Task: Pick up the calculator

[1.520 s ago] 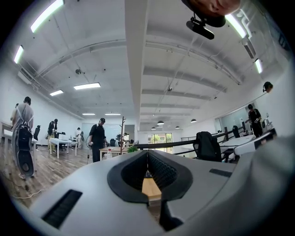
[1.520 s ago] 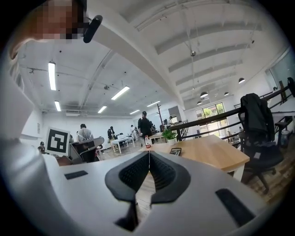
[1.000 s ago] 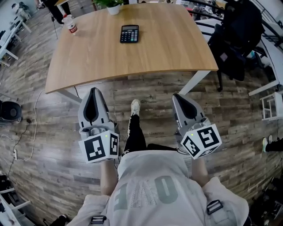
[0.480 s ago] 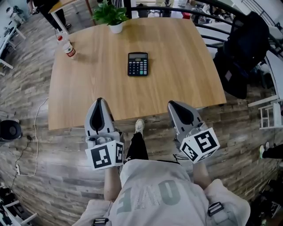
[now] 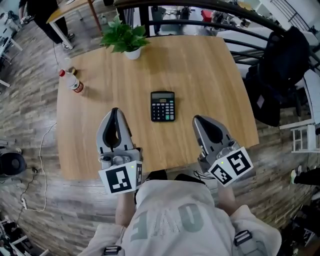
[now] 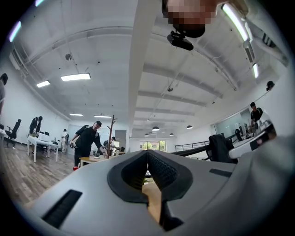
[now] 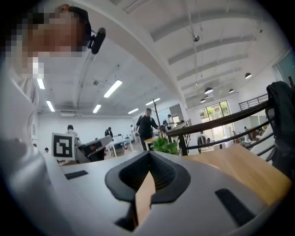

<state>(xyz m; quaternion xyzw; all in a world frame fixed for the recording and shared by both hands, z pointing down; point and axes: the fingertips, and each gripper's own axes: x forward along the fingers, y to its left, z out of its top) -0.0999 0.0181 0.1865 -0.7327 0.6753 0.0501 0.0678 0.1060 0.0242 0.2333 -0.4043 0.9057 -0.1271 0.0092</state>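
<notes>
both grippers are recorded with jaws closed together and nothing held between them. left gripper (image 5: 115, 113) is positioned over the near left part of the table, tips pointed away from the person. in the left gripper view its ribbed pads are seen meeting at the tip, with only a sliver of tabletop showing through the gap lower down. right gripper (image 5: 199, 120) is positioned over the near right part of the table, and its pads are likewise seen meeting in the right gripper view. a marker cube (image 5: 121, 179) is carried at the rear of each gripper, close to the person's light shirt (image 5: 170, 220).

calculator (image 5: 163, 106) is found lying flat, keys up, on the wooden table (image 5: 215, 70), with its display end away from the person. it is located between the lines of the two grippers, slightly beyond their tips, and is touched by neither.

a plastic bottle (image 5: 73, 82) with a red cap is noted near the table's left edge, well apart from the calculator. a potted plant (image 5: 125, 39) in a white pot is noted at the far edge. a black railing (image 5: 200, 12) is seen beyond the table, and a dark garment (image 5: 280, 75) off its right side. a plank floor (image 5: 25, 120) is seen around the table, with a cable (image 5: 42, 160) lying on it at the left.
</notes>
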